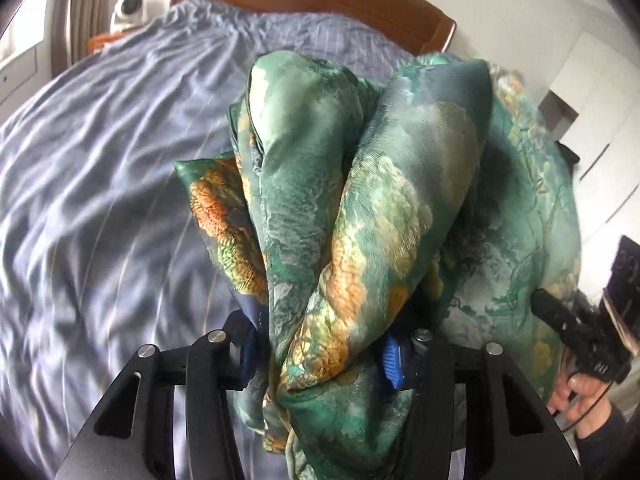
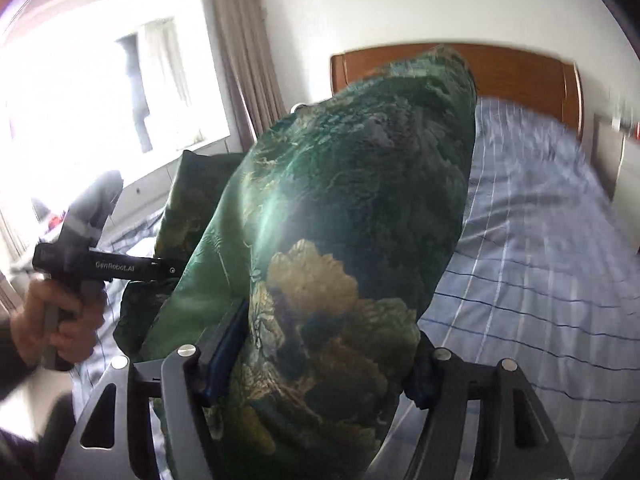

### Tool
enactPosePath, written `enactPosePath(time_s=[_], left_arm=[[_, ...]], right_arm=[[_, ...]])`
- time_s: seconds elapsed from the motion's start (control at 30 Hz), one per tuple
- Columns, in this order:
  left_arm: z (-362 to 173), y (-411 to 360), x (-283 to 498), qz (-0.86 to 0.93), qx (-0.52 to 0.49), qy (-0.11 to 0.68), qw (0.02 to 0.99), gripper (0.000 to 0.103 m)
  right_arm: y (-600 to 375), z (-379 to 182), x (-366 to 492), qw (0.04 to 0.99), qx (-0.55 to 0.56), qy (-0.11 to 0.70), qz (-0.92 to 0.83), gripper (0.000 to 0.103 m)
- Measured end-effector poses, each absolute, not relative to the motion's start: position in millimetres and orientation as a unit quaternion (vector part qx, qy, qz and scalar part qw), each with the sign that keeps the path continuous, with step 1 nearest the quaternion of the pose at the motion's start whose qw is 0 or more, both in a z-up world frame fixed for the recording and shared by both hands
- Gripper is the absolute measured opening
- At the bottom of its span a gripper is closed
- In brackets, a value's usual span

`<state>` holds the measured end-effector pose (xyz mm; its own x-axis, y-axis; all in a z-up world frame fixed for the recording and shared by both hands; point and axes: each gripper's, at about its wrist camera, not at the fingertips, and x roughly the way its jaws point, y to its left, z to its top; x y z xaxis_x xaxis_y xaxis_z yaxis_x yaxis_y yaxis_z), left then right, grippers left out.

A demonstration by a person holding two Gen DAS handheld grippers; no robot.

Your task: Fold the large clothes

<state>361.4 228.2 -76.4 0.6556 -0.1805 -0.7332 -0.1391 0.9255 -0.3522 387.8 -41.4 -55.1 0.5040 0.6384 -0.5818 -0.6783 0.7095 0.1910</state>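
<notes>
Holding a big green cloth [image 1: 360, 184] with orange and cream flowers, bunched up in thick folds and lifted above a bed with a blue striped sheet [image 1: 100, 184]. In the left wrist view, left gripper [image 1: 324, 356] closed partway on a fat bundle of that cloth, both black fingers pressed into the fabric, a blue pad [image 1: 392, 364] peeking out on one side. More of the cloth piled behind and off to the right, resting on the sheet. Over at the right edge of that view, the right gripper [image 1: 560, 320] reaching in toward the cloth, held by a hand [image 1: 580, 396] in a dark sleeve. In the right wrist view, right gripper [image 2: 320, 364] also closed partway around a thick roll of the same green cloth [image 2: 360, 208], the roll filling the gap between the fingers and standing up tall in front of the camera. Blue pad [image 2: 224, 344] on the left finger flat against the fabric. Left gripper [image 2: 132, 270] showing at the left of that view, gripped by a hand [image 2: 52, 320], its tips hidden behind the cloth. Brown wooden headboard [image 2: 520, 80] at the far end of the bed. Bright window [image 2: 100, 80] and beige curtain [image 2: 244, 60] on the left side of the room. Small white camera [image 1: 128, 10] sitting past the top corner of the bed. Edges of both views a bit blurry.
</notes>
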Motion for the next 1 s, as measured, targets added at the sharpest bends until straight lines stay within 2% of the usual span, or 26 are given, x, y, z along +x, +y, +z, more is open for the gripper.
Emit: enactPosePath(time_s=[0.03,0.1,0.13,0.17,0.2,0.23,0.27,0.3,0.33,0.37,0.43,0.5,0.63,0.77,1.0], left_arm=[[-85,232,374,-0.007,-0.193,0.416,0.889,0.056],[-111,244,395,0.001,-0.200,0.438,0.876,0.071],[-128,248,402,0.009,-0.208,0.458,0.864,0.071],[-151,256,407,0.023,-0.211,0.478,0.853,0.074],[-158,262,403,0.014,-0.223,0.464,0.857,0.086],[-157,267,398,0.007,-0.233,0.450,0.862,0.090],[-150,270,386,0.012,-0.233,0.433,0.871,0.092],[-140,269,378,0.019,-0.218,0.421,0.880,0.091],[-128,263,368,0.028,-0.193,0.406,0.893,0.091],[-113,254,351,0.041,-0.157,0.385,0.909,0.092],[-84,232,316,0.078,-0.076,0.337,0.935,0.102],[-66,209,291,0.119,-0.023,0.300,0.946,0.103],[-47,162,244,0.196,0.031,0.268,0.943,0.103],[-39,126,207,0.248,0.017,0.256,0.934,0.103],[-40,91,159,0.157,-0.032,0.306,0.938,0.103]], right_arm=[[-44,-62,408,0.861,-0.005,0.337,0.382,0.067],[-52,-88,448,0.838,0.044,0.384,0.385,0.068],[-57,-104,462,0.828,0.065,0.408,0.379,0.069],[-60,-127,477,0.815,0.088,0.440,0.367,0.074],[-62,-148,487,0.800,0.101,0.474,0.353,0.079],[-66,-170,495,0.787,0.118,0.506,0.332,0.082],[-76,-180,497,0.786,0.151,0.507,0.321,0.085],[-88,-182,494,0.786,0.189,0.495,0.319,0.094],[-97,-177,488,0.790,0.212,0.480,0.318,0.096],[-103,-169,480,0.800,0.211,0.467,0.313,0.097],[-108,-140,457,0.843,0.152,0.428,0.289,0.097],[-106,-98,417,0.895,0.052,0.360,0.257,0.097],[-110,-44,335,0.937,-0.049,0.266,0.220,0.097],[-129,-26,291,0.945,-0.063,0.262,0.187,0.098],[-136,-35,225,0.948,-0.074,0.294,0.102,0.101]])
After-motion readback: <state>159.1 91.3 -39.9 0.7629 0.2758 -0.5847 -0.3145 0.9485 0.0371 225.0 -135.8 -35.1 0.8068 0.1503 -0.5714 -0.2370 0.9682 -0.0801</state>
